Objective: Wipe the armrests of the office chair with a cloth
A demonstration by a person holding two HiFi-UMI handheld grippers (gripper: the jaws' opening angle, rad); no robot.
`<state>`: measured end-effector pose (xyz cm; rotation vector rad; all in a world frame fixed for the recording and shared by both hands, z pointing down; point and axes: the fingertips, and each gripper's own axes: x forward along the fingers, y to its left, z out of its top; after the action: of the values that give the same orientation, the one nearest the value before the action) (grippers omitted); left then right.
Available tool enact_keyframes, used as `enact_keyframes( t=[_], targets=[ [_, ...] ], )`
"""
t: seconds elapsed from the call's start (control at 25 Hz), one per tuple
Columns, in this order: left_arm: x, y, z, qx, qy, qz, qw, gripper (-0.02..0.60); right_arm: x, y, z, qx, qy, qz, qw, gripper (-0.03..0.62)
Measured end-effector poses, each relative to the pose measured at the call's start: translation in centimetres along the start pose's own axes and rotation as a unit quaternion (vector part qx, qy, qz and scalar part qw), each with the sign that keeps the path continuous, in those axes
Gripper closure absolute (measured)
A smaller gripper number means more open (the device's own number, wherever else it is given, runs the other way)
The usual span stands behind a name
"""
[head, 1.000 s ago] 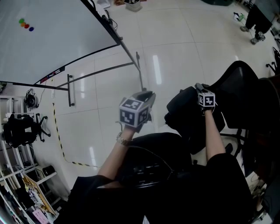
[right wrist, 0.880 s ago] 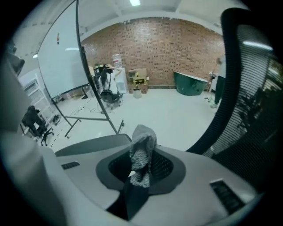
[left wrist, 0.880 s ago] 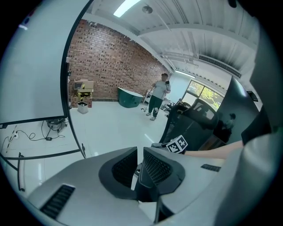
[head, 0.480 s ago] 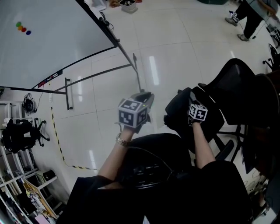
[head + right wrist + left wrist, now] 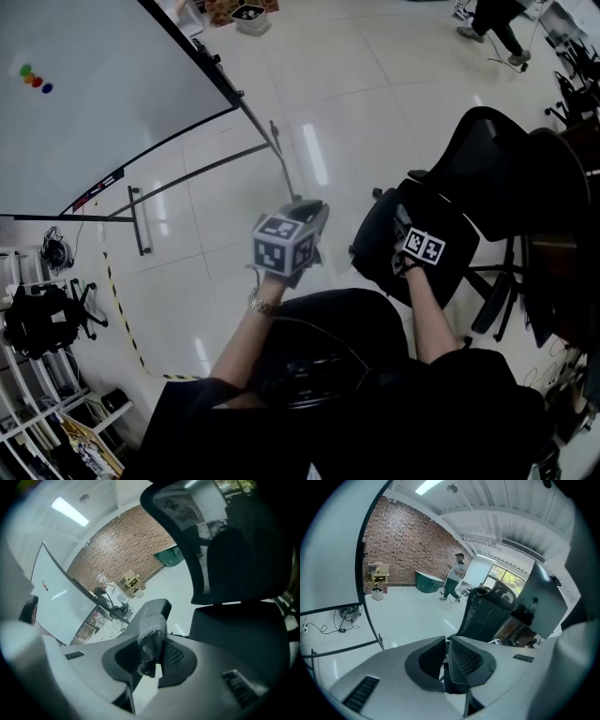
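Observation:
A black office chair stands to the right of my knees. My right gripper hangs over its near armrest, shut on a grey knitted cloth. In the right gripper view the cloth lies against the dark armrest pad, which runs ahead from the right gripper; the mesh backrest and seat rise at the right. My left gripper is held over bare floor left of the chair. In its own view the left gripper is shut with nothing in it.
A large whiteboard on a wheeled metal stand fills the upper left. More dark chairs stand at the right edge. A shelf with a black bag is at the left. A person walks far off.
My right gripper has moved left and down along the chair's armrest with the cloth in it. The left gripper has stayed where it was. The head view has shifted slightly.

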<state>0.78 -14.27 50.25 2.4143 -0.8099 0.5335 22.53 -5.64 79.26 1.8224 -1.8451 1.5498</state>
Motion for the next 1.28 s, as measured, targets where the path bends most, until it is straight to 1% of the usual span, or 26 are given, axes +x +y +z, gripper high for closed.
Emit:
enact_keyframes(
  t=[0.08, 0.16, 0.36, 0.52, 0.64, 0.8, 0.88, 0.92, 1.0, 1.04, 1.08, 1.16, 1.2, 1.28],
  targets=[
    [-0.6, 0.4, -0.2, 0.001, 0.002, -0.011, 0.9999, 0.54, -0.4, 0.5, -1.2, 0.022, -0.012, 0.0, 1.0, 0.514],
    [-1.1, 1.1, -0.5, 0.003, 0.005, -0.022, 0.9997, 0.54, -0.8, 1.1, -2.6, 0.033, -0.018, -0.007, 0.999, 0.514],
    [-1.4, 1.5, -1.3, 0.006, 0.015, -0.058, 0.9982, 0.54, -2.1, 2.6, -6.8, 0.036, -0.012, -0.033, 0.999, 0.514],
    [-0.7, -0.5, -1.7, 0.019, 0.021, -0.098, 0.9948, 0.54, -3.9, 3.1, -10.1, 0.043, -0.012, -0.057, 0.997, 0.514],
    [-1.0, -2.8, -1.8, 0.033, 0.019, -0.123, 0.9917, 0.54, -5.5, 3.4, -12.7, 0.055, -0.012, -0.063, 0.996, 0.514],
    [-1.8, -5.9, -2.7, 0.054, 0.019, -0.142, 0.9882, 0.54, -7.8, 3.2, -15.2, 0.1, -0.047, -0.069, 0.991, 0.514],
    [-2.6, -6.7, -3.3, 0.067, 0.021, -0.145, 0.9869, 0.54, -8.0, 3.9, -15.7, 0.11, -0.069, -0.065, 0.989, 0.514],
    [-3.1, -7.2, -3.7, 0.073, 0.024, -0.146, 0.9863, 0.54, -7.7, 4.8, -16.0, 0.107, -0.074, -0.05, 0.99, 0.517],
    [-4.3, -8.3, -5.0, 0.083, 0.03, -0.147, 0.9852, 0.54, -6.5, 8.1, -17.1, 0.084, -0.057, 0.003, 0.995, 0.522],
    [-5.1, -8.9, -5.8, 0.087, 0.033, -0.148, 0.9847, 0.54, -5.7, 10.3, -18.2, 0.062, -0.039, 0.027, 0.997, 0.522],
    [-6.1, -9.6, -6.7, 0.09, 0.036, -0.148, 0.9842, 0.54, -5.0, 12.5, -19.4, 0.033, -0.021, 0.043, 0.998, 0.522],
    [-7.9, -10.7, -8.5, 0.098, 0.042, -0.147, 0.9833, 0.54, -4.5, 16.6, -21.1, -0.027, -0.005, 0.062, 0.998, 0.522],
    [-8.8, -11.0, -9.2, 0.101, 0.043, -0.146, 0.9831, 0.54, -5.0, 18.5, -21.0, -0.05, -0.011, 0.073, 0.996, 0.522],
    [-10.3, -10.9, -10.1, 0.106, 0.041, -0.14, 0.9837, 0.54, -6.6, 21.6, -19.2, -0.079, -0.04, 0.085, 0.992, 0.522]
  ],
)
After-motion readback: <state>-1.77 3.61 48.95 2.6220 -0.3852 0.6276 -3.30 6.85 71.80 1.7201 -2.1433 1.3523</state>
